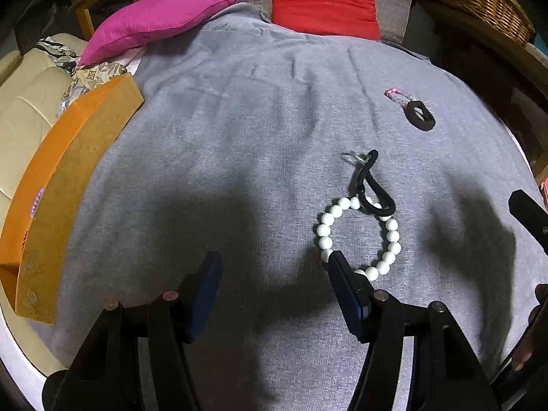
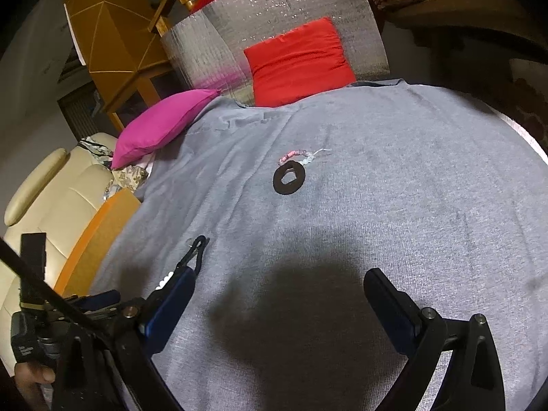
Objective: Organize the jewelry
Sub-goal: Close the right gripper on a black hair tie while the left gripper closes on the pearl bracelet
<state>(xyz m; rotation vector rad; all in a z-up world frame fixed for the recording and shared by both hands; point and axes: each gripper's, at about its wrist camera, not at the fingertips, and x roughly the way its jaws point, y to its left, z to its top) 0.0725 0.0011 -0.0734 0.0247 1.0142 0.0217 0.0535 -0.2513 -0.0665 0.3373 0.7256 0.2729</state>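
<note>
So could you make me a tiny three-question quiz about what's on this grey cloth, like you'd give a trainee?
1. True or false: the white bead bracelet lies in the orange box.
2. Multiple choice: what lies across the top of the bracelet? A) a black hair tie B) a red ribbon C) a gold chain
3. Fill in: the left claw is ____, holding nothing.

Key
1. False: it lies on the grey cloth, with one finger of the left claw at its near edge.
2. A.
3. Open. The right claw is open too.
</note>
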